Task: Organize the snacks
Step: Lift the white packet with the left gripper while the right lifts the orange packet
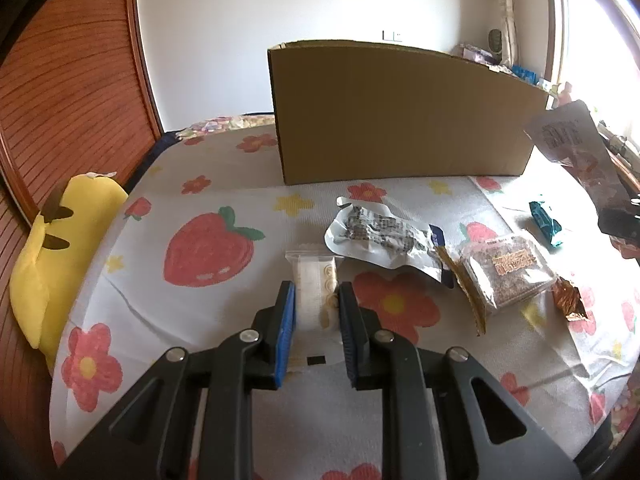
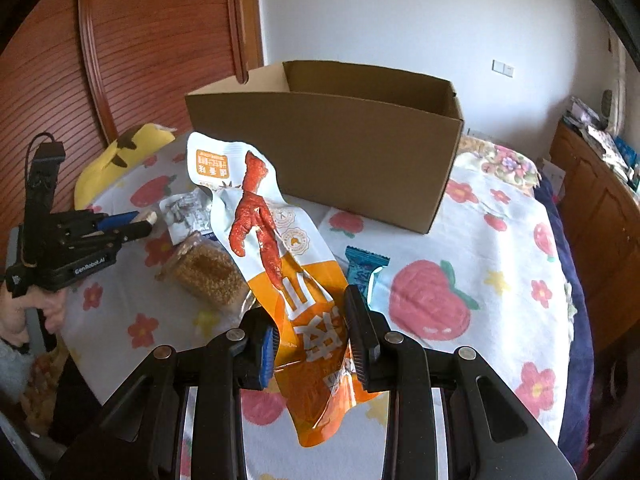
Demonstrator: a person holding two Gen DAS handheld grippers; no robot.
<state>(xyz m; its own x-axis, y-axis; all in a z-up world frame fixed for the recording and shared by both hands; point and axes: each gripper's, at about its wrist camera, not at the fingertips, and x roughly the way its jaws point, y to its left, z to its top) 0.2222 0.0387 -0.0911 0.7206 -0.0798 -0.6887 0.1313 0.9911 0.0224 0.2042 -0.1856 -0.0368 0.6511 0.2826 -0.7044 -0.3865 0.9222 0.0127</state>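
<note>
**Both tongs loaded, box ahead**

Left gripper (image 1: 316, 300): jaws are closed onto a small white snack packet (image 1: 314, 280), which is pinched between the blue pads (image 1: 286, 312) just above the strawberry-print bedspread (image 1: 208, 252). Just ahead and to the right of these tongs a silver foil pouch (image 1: 380, 236) is seen lying flat; beyond it to the right, a clear-wrapped brown grain bar (image 1: 506, 272) is touching the pouch's corner. Further right a teal candy wrapper (image 1: 544, 220) is lying apart from the rest. A yellow plush toy (image 1: 60, 248) is noted far to the left at the bed's edge.

Right gripper (image 2: 312, 340): jaws are partly closed around the lower end of an orange-and-white chicken-foot packet (image 2: 276, 240), which is held lifted and tilted, its top leaning up and left. Whether both pads are pressing it firmly cannot be told, though the packet is carried clear of the cloth.

The open cardboard box (image 2: 340, 160) is stood directly ahead of both tongs, well beyond the loose snacks. From the right wrist view its interior is partly visible; no contents can be made out.
</note>
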